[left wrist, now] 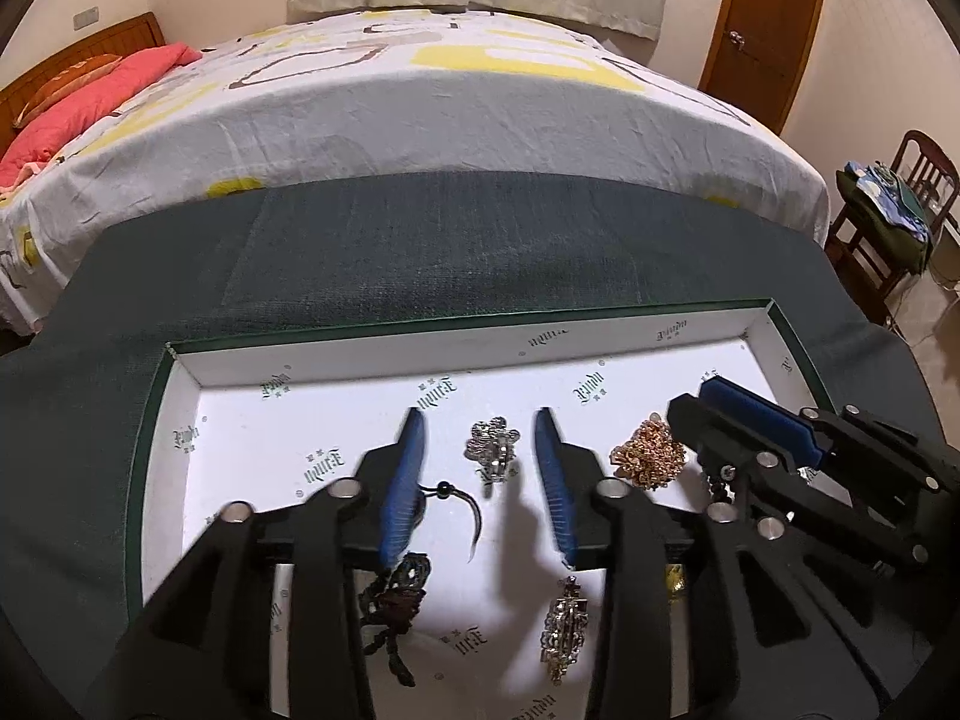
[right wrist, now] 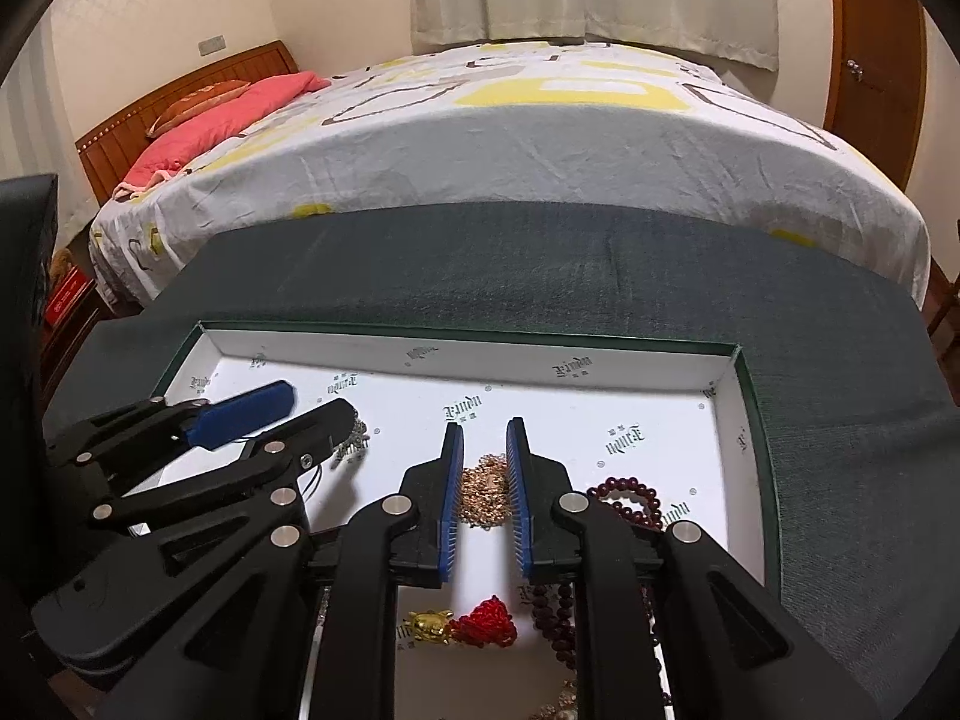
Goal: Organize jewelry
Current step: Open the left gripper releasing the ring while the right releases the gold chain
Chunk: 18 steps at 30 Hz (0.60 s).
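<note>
A white-lined box lid (left wrist: pixel 480 348) lies on a dark green cloth and holds the jewelry. My left gripper (left wrist: pixel 480 432) is open, with a silver brooch (left wrist: pixel 492 450) between its fingertips, a black cord pendant (left wrist: pixel 462 504) and a dark beaded piece (left wrist: pixel 396 594) below. A second silver piece (left wrist: pixel 564 624) lies nearer. My right gripper (right wrist: pixel 485 438) is open, its jaws narrowly apart on either side of a gold chain pile (right wrist: pixel 483 495), which also shows in the left wrist view (left wrist: pixel 648 456). Dark red bead bracelets (right wrist: pixel 630 498), a red knot (right wrist: pixel 489 624) and a gold charm (right wrist: pixel 429 627) lie nearby.
The box wall (right wrist: pixel 468 354) rims the tray. The green cloth (right wrist: pixel 540 264) covers the table. A bed (left wrist: pixel 420 108) stands behind it, a wooden chair (left wrist: pixel 900 216) with clothes at the right, and a door (left wrist: pixel 768 24) beyond.
</note>
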Each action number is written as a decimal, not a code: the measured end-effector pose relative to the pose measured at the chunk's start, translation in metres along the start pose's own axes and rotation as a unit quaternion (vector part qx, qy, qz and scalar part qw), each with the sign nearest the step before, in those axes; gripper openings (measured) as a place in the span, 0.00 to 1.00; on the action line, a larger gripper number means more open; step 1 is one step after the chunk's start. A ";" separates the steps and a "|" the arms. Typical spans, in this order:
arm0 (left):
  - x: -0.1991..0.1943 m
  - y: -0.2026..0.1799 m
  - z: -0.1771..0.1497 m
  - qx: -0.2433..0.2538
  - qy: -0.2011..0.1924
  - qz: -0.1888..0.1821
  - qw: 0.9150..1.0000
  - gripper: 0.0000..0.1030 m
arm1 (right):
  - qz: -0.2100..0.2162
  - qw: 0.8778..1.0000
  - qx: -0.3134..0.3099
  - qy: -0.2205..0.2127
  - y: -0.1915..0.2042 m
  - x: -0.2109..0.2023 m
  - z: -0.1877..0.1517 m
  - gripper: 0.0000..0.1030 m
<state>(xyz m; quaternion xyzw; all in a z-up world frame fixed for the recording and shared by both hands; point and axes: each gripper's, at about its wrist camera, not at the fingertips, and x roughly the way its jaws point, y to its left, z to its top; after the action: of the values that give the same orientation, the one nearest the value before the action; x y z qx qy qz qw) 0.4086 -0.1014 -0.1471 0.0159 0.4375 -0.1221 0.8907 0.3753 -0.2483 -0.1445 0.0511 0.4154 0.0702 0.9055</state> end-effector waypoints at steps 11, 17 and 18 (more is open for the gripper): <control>-0.031 0.010 -0.002 -0.015 -0.041 -0.003 0.999 0.74 | -0.015 0.999 0.019 -0.030 -0.011 -0.023 -0.005 0.40; -0.065 0.016 -0.013 -0.013 -0.064 -0.001 0.998 0.75 | -0.019 0.998 0.019 -0.053 -0.004 -0.050 -0.016 0.43; -0.070 0.017 -0.015 -0.012 -0.066 -0.001 0.998 0.75 | -0.020 0.998 0.018 -0.057 -0.003 -0.055 -0.019 0.43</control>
<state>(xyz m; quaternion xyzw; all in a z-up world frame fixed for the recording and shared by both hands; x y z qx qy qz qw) 0.3597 -0.0687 -0.1032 -0.0033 0.3790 -0.1184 0.9178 0.3258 -0.2595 -0.1161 0.0636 0.3656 0.0419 0.9277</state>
